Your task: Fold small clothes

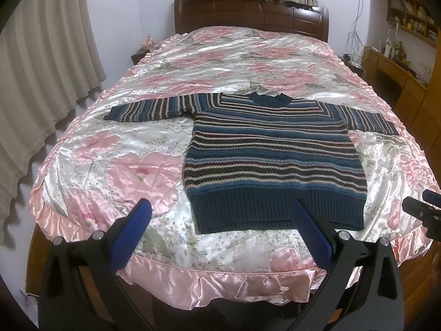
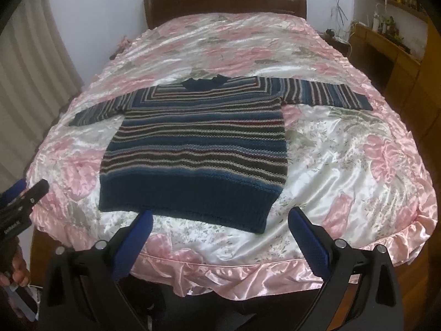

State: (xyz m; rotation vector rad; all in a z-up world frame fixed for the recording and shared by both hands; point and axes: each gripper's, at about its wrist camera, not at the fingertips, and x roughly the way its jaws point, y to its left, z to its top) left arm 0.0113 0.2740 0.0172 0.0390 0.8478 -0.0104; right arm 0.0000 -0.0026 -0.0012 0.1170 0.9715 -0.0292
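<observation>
A small striped knit sweater (image 1: 271,151) in blue, dark and cream lies flat on the bed, both sleeves spread out sideways, its dark ribbed hem nearest me. In the right wrist view the same sweater (image 2: 198,149) sits left of centre. My left gripper (image 1: 220,209) hovers open just short of the hem's left half, nothing between its blue pads. My right gripper (image 2: 222,216) is open too, above the hem's right corner, holding nothing. Each gripper shows at the edge of the other's view: the right gripper (image 1: 423,209), the left gripper (image 2: 24,193).
A pink floral satin bedspread (image 1: 137,165) with a ruffled edge covers the bed. A dark wooden headboard (image 1: 248,13) stands at the far end. Curtains (image 1: 41,82) hang on the left. Wooden shelves and a desk (image 1: 405,69) line the right. A hand (image 2: 16,270) holds the left gripper.
</observation>
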